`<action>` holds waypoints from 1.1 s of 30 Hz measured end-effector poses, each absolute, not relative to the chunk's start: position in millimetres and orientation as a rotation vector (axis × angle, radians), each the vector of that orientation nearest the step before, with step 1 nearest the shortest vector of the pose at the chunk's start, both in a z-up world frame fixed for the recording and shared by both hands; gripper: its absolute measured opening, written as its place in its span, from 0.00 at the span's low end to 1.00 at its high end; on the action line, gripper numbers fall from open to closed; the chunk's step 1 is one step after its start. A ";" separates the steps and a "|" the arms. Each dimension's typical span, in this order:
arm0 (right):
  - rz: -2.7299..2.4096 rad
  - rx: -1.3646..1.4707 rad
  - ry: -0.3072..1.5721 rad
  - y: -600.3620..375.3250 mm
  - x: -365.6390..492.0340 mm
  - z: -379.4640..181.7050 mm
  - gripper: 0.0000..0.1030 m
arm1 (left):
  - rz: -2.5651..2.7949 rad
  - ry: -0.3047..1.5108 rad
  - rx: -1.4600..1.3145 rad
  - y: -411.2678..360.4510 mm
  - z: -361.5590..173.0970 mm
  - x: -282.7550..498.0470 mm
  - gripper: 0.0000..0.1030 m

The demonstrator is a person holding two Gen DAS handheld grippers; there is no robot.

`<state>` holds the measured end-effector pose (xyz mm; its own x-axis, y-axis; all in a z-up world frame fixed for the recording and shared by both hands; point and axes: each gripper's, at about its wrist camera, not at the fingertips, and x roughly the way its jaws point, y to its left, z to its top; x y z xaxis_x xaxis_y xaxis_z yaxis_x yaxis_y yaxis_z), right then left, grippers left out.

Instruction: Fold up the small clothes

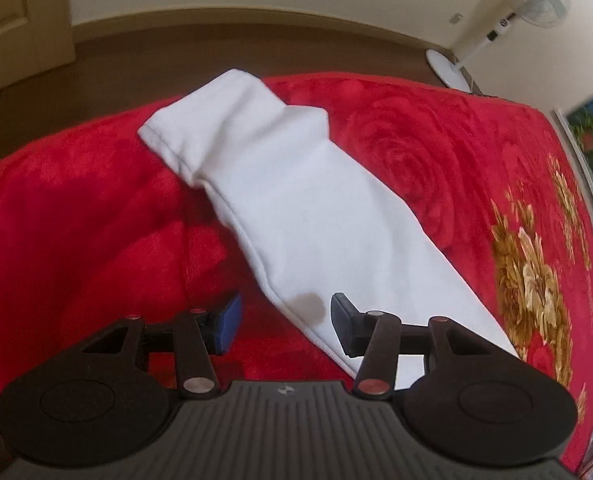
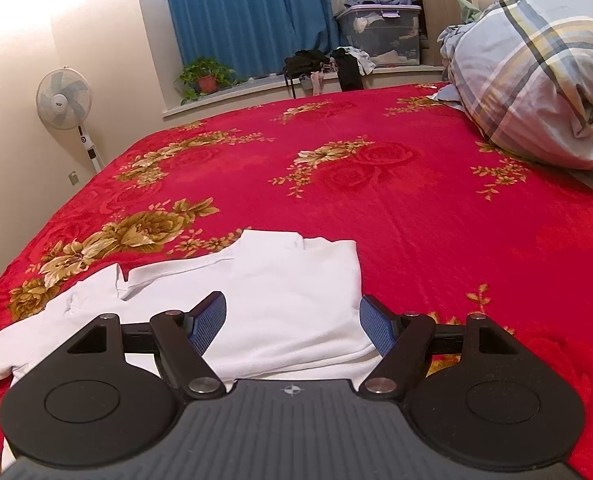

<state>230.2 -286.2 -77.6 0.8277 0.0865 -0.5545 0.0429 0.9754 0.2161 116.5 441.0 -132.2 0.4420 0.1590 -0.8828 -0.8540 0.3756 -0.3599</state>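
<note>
1. Two grippers we hold over the red floral plush blanket (image 2: 416, 208): the left gripper (image 1: 284, 324) has its jaws parted, straddling the near edge of the white cotton garment (image 1: 296, 208) without pinching it; the right gripper (image 2: 292, 328) hangs wide open, gripping nothing.
2. We judge the garment light, limp and easily bunched on the plush, so it needs smoothing.
3. Farther out, we would pinch a stitched hem or the sleeve cuff (image 1: 168, 140).
</note>
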 end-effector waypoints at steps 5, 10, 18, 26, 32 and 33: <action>0.029 0.216 0.603 -285.0 231.6 -77.9 0.73 | 0.792 0.834 -0.976 447.1 -134.1 115.9 0.52; 0.036 0.207 0.611 -283.1 232.4 -78.8 0.73 | 0.804 0.827 -0.945 449.1 -135.6 119.3 0.16; 0.041 0.202 0.610 -282.4 233.0 -79.4 0.73 | 0.778 0.743 -0.882 442.6 -118.9 122.5 0.04; 0.037 0.205 0.623 -283.4 233.1 -79.8 0.73 | 0.767 0.803 -1.019 451.9 -133.5 119.0 0.39; 0.039 0.208 0.623 -285.3 232.2 -78.4 0.73 | 0.745 0.781 -1.167 452.9 -133.8 96.8 0.41; 0.040 0.208 0.627 -284.4 233.3 -78.7 0.73 | 0.740 0.780 -1.177 452.8 -133.6 95.5 0.41</action>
